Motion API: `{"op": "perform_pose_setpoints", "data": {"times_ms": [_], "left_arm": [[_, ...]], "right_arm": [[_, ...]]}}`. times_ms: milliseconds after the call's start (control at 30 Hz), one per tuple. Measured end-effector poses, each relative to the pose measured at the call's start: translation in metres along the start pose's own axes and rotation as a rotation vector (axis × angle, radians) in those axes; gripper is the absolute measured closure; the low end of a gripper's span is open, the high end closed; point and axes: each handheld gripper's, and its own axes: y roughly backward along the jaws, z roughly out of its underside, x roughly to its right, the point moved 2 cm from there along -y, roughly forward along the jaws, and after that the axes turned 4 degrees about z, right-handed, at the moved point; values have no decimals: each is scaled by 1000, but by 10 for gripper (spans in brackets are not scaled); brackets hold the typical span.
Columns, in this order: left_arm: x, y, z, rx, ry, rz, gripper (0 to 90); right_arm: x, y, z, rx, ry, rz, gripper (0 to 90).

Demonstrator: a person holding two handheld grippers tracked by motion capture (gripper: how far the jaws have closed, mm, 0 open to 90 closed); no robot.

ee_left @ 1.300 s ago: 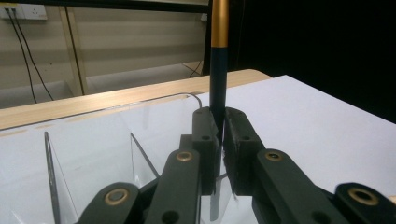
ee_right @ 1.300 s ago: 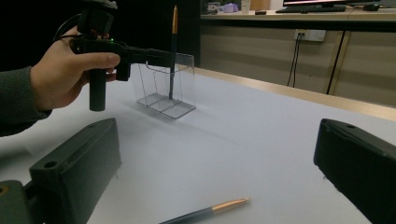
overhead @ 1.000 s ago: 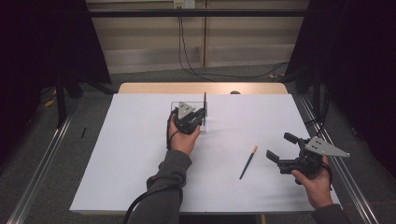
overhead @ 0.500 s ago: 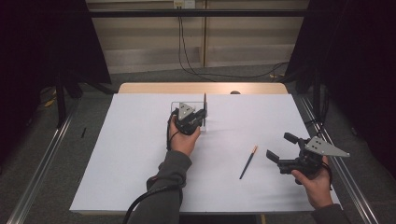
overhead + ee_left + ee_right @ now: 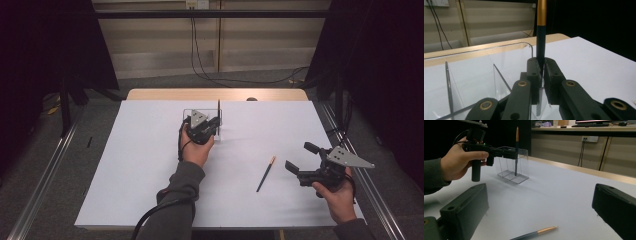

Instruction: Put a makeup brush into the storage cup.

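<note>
Left gripper view: pen (image 5: pixel 541 37) upright between fingers (image 5: pixel 534 75), gold end up.

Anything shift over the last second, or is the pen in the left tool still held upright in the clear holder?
Nothing has visibly changed. The left tool stays shut on the upright pen, its lower end inside the clear holder. The right tool stays open above the white table cover, and the second pen lies flat where it was, untouched.
</note>
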Motion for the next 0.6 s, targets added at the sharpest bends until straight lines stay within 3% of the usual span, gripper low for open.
{"op": "perform_pose_setpoints", "data": {"times_ms": [600], "left_arm": [[-1, 0, -1, -3, -2, -3, 833]], "right_arm": [[0, -1, 0, -2, -4, 1, 5]]}}
